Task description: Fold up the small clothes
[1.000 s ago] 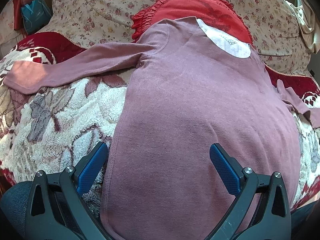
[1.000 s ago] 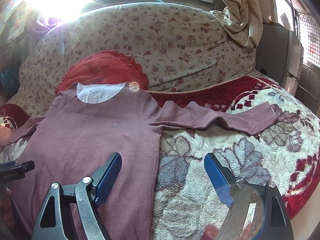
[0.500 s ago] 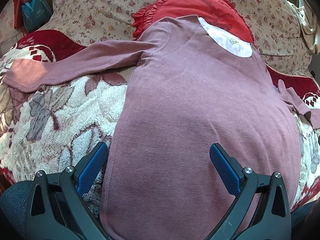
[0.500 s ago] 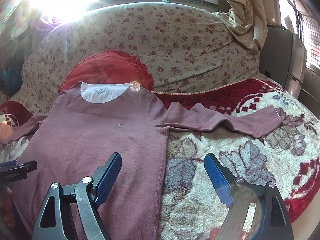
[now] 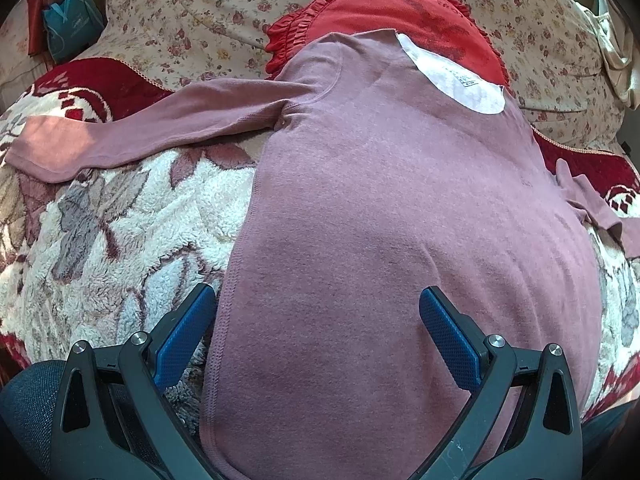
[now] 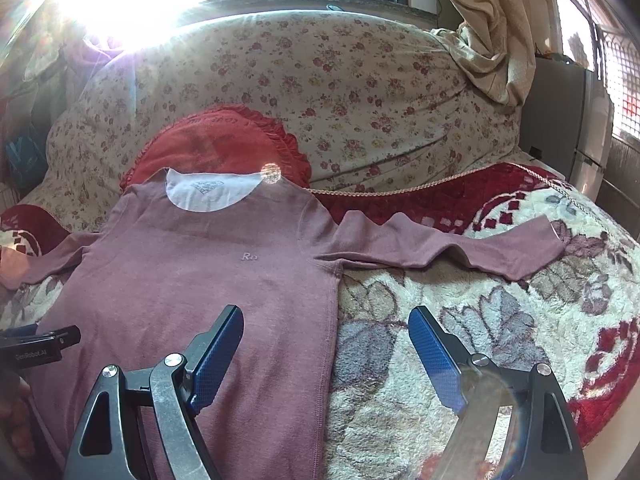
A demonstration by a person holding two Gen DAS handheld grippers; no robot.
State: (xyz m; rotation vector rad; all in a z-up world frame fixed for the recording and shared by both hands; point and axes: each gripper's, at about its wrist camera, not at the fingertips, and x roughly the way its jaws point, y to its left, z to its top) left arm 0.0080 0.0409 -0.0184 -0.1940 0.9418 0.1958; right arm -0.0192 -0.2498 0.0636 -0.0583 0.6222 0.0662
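Mauve long-sleeved top (image 6: 192,280) spread flat, sleeves out, white neck lining, left claw (image 5: 316,320) and right claw (image 6: 326,340) both spread wide

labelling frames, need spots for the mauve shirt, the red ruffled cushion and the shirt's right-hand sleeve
mauve shirt (image 5: 400,208), left wrist view, middle of the body
red ruffled cushion (image 6: 216,144), right wrist view, bare face above the collar
right-hand sleeve (image 6: 448,242), right wrist view, midway along its length
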